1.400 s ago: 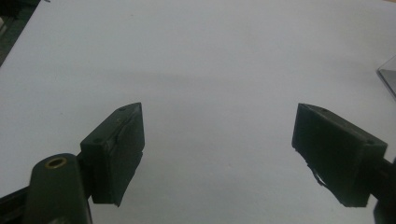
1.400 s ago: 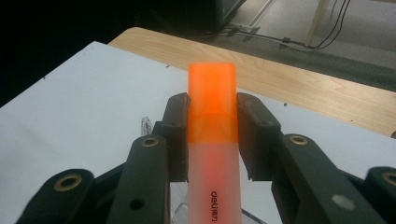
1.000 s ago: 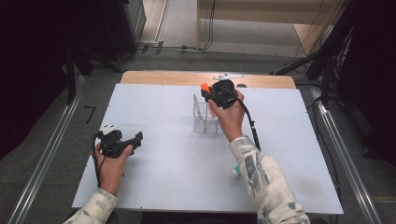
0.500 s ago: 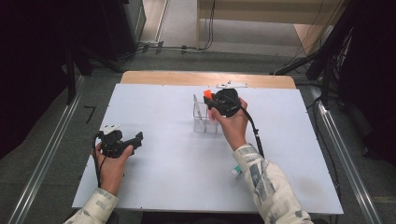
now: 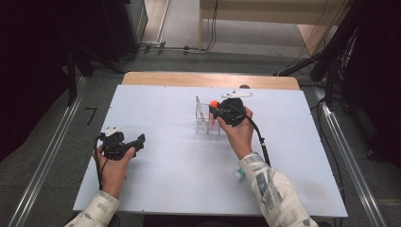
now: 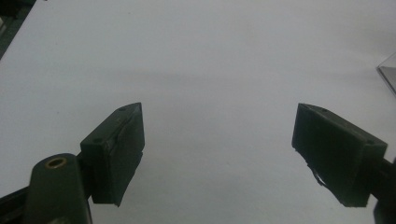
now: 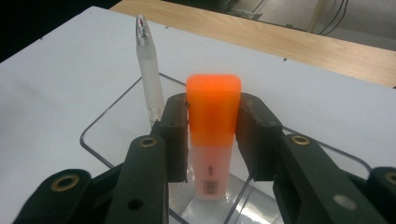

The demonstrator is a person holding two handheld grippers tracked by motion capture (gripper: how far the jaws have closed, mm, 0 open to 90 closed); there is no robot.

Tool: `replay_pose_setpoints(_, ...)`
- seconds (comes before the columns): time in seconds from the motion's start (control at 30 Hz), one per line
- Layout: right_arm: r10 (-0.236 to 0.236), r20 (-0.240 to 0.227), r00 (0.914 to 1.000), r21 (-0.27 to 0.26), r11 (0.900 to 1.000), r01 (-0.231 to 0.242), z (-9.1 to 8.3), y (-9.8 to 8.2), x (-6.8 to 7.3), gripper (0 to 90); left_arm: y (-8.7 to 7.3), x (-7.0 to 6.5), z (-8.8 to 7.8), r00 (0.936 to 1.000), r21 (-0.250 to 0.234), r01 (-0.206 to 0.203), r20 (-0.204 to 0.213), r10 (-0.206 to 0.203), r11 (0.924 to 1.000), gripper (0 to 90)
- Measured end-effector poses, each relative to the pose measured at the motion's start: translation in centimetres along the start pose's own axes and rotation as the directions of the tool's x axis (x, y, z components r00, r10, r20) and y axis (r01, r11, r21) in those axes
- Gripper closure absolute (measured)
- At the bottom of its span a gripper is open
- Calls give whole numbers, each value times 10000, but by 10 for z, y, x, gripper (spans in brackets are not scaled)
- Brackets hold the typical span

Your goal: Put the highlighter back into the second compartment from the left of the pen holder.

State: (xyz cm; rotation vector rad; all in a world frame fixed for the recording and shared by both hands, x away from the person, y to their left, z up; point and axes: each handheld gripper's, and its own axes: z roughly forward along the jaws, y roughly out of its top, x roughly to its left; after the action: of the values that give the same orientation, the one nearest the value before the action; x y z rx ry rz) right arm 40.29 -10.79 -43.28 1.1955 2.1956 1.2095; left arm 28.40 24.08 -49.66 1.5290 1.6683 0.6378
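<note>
So the right gripper (image 7: 212, 128) has its two black jaws clamped on an orange highlighter (image 7: 213, 135), squeezing it right around where the bright cap meets the paler body, and it's holding it upright with the bottom end already down inside a clear plastic holder (image 7: 100, 151). There's a frosted white pen (image 7: 150, 79) standing in that same holder, just to the side, leaning against the wall. From above, the holder (image 5: 204, 124) sits near the middle of the white table (image 5: 156, 189), a bit toward the far edge. The left gripper (image 5: 138, 140) is way off on the other side, jaws spread wide with nothing between them, just parked over bare table. I'd say this is nearly done: the highlighter is basically in, all that's left is letting go and backing the hand out.
</note>
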Motion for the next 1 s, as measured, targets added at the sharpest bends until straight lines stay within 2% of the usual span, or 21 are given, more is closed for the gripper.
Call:
replay_pose_setpoints(0.27, 92, -3, 10000, -36, 10000, -92, 0, -2, 0, 595, 0, 0, 0, 10000, 20, -29, 0, 29, 10000, 180)
replay_pose_setpoints(0.57, 270, -153, 9995, -237, 9993, -274, -7, -4, -2, 473, 0, 0, 0, 10000, 19, -5, 28, 5, 10000, 180)
replay_pose_setpoints(0.73, 346, -225, 9991, -457, 9983, -356, -14, -4, -3, 350, 0, -1, 0, 10000, 23, -23, 33, 23, 10000, 180)
replay_pose_setpoints(1.0, 339, -327, 9989, -698, 9969, -361, -22, -5, -6, 280, 0, -1, 1, 10000, 14, -5, 19, 5, 10000, 180)
